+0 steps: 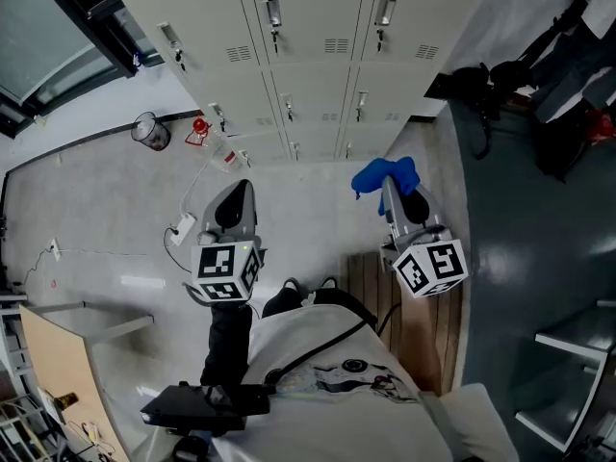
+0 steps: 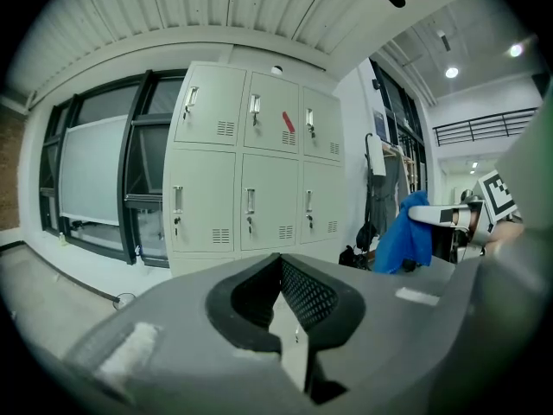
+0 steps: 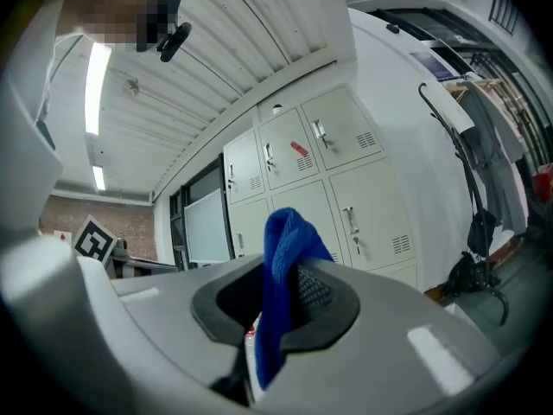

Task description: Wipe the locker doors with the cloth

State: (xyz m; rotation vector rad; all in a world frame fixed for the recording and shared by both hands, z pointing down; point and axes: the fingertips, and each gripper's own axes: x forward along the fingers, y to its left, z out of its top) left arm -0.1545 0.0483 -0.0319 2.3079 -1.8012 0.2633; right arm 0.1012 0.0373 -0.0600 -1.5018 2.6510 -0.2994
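Observation:
The cream locker doors point(image 1: 308, 56) stand ahead in two rows, each with a handle and a vent; they also fill the middle of the left gripper view point(image 2: 251, 162) and the right gripper view point(image 3: 320, 171). My right gripper point(image 1: 390, 191) is shut on a blue cloth point(image 1: 385, 174), which sticks up from between its jaws point(image 3: 288, 232). It is held short of the lockers, not touching them. My left gripper point(image 1: 239, 192) hangs level with it on the left, jaws closed together with nothing in them point(image 2: 281, 271). From there the cloth point(image 2: 413, 236) shows off to the right.
A wire bin point(image 1: 151, 130), a red item point(image 1: 199, 126) and a clear bag point(image 1: 226, 154) lie at the lockers' left foot. A white power strip point(image 1: 181, 227) with its cable lies near the left gripper. Dark bags point(image 1: 481, 89) and hanging clothes point(image 1: 568, 56) crowd the right.

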